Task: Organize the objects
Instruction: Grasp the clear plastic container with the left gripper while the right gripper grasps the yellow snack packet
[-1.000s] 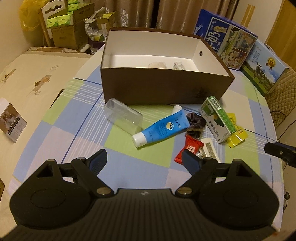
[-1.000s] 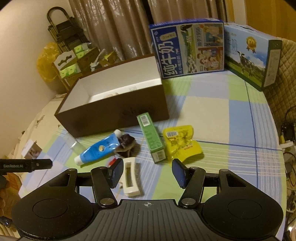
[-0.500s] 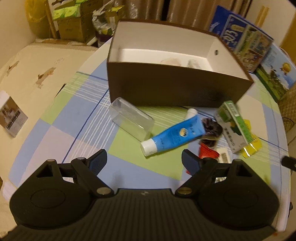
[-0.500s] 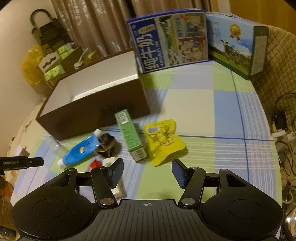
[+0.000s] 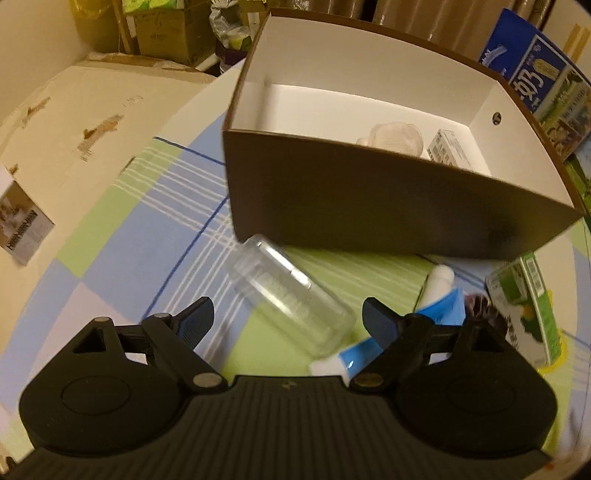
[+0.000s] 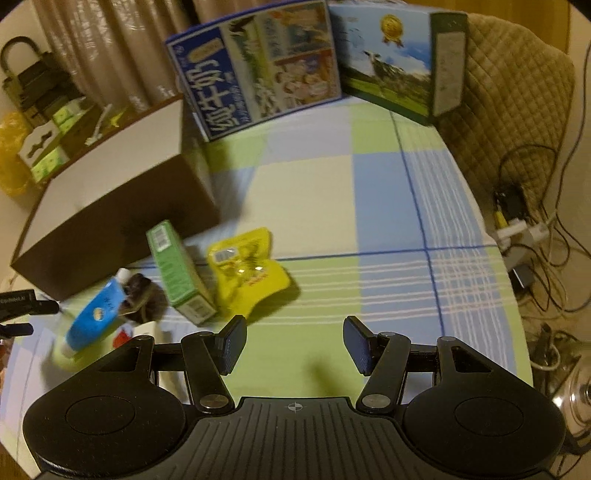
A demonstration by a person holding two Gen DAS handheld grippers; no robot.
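Note:
A brown box with a white inside stands on the checked tablecloth; a clear lump and a small white carton lie in it. In front of it lies a clear plastic case, right between the fingers of my open left gripper. A blue tube, a dark scrunchie and a green carton lie to its right. My right gripper stands open and empty over bare cloth, just right of the yellow pouch and the green carton. The brown box is at its left.
Two milk cartons stand at the table's far edge. A quilted chair back and cables are off the right side. Cardboard boxes and a cream surface lie left of the table.
My left gripper moved forward and down, so the clear case now sits between its fingers. My right gripper swung right, with the pouch and green carton now at its left.

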